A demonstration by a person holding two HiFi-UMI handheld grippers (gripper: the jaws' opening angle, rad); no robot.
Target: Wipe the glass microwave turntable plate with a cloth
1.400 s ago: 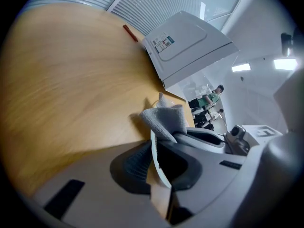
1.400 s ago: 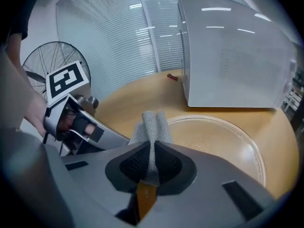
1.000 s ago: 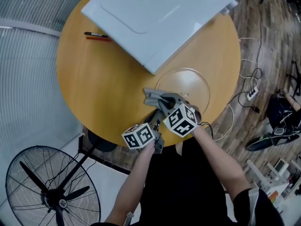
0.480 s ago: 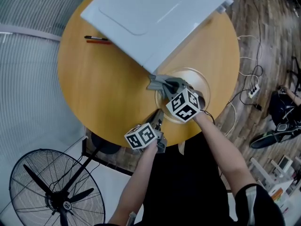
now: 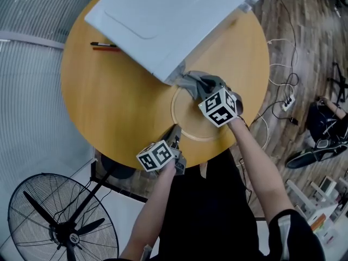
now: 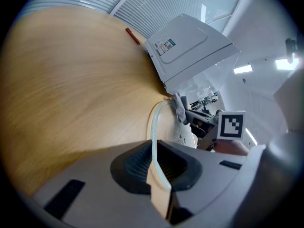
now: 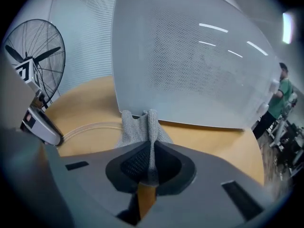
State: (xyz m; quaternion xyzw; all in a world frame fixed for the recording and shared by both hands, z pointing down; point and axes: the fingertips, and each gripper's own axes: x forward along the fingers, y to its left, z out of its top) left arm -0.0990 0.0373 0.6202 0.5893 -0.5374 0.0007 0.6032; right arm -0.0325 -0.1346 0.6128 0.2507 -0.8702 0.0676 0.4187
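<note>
Head view: left gripper [image 5: 175, 132] clamps the plate [image 5: 187, 121] at its lower-left rim. Right gripper [image 5: 200, 85] pinches cloth [image 5: 187, 80] at plate's upper edge, by microwave [image 5: 163, 20].
Left gripper view: jaws narrow on rim.
Right gripper view: plate lies lower left of cloth.

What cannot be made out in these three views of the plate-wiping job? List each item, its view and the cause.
- Head view: far rim of the clear round glass turntable plate, covered by the grey textured cloth and right hand-held gripper.
- Head view: white box-shaped microwave, cut off by the top edge.
- Left gripper view: print on the microwave's label, too small.
</note>
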